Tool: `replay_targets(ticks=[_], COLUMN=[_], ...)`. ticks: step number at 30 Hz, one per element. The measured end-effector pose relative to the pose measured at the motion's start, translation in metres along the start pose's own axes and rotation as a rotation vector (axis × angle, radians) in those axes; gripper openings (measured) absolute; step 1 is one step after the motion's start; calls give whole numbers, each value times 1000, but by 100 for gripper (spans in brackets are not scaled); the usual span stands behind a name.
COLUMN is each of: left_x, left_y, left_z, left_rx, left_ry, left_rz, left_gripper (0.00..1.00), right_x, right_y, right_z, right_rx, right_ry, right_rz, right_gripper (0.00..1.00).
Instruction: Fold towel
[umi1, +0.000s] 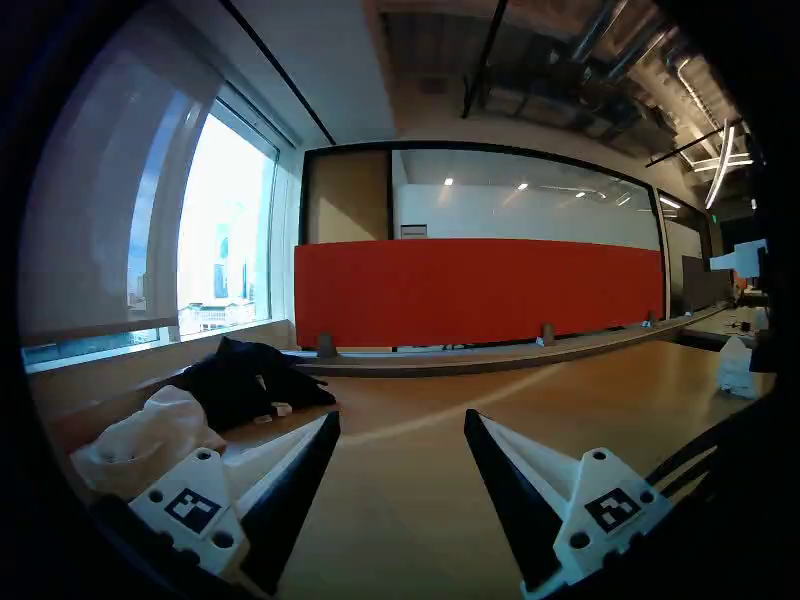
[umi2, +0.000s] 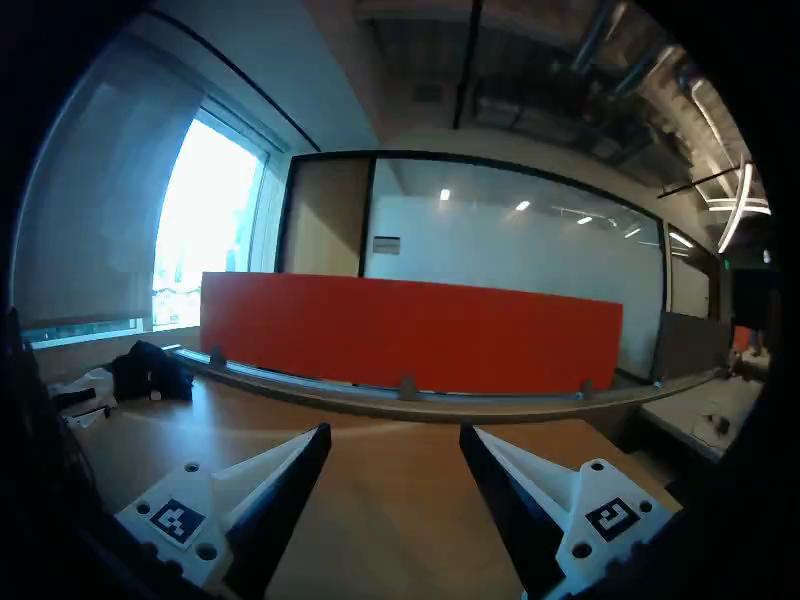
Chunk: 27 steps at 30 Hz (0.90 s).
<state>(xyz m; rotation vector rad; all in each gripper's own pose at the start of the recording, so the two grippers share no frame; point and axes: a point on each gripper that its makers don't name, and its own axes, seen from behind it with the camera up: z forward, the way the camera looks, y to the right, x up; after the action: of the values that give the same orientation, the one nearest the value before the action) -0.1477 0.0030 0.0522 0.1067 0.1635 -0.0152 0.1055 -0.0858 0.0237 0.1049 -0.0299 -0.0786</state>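
Office surroundings are recorded: a wooden table (umi1: 420, 470) backed by a red partition (umi1: 480, 290). The left gripper (umi1: 402, 414) and right gripper (umi2: 395, 428) are both held wide apart, with nothing between the fingers. A pale towel (umi1: 150, 440) is found crumpled left of the left claw, touching a black cloth (umi1: 245, 385), both heaped loose on the wood. It is judged light, soft and limp; a grip at an exposed corner is advised.

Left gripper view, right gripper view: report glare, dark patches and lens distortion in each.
Left gripper view: the window is largely overexposed, the black cloth beside it loses detail, the red partition bows. Right gripper view: the window blows out white too, the rail under the partition curves, the ceiling is dim.
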Motion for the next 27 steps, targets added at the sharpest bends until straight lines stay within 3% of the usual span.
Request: replay_targets(ticks=[9,15,27], left_x=[-9,-15,-16], left_y=[-1,-5,-4], left_z=[-1,-1,-2], left_rx=[4,11,10], left_ry=[-1,-4,-2], left_rz=[0,-26,-19], left_gripper=[92,92,92], right_x=[-4,-9,-12], right_y=[0,4,3], right_z=[3,5,10], right_rx=[4,0,11], right_ry=[-3,-3,-3], right_rz=[-3,-2,-5], right_gripper=[100,100,100])
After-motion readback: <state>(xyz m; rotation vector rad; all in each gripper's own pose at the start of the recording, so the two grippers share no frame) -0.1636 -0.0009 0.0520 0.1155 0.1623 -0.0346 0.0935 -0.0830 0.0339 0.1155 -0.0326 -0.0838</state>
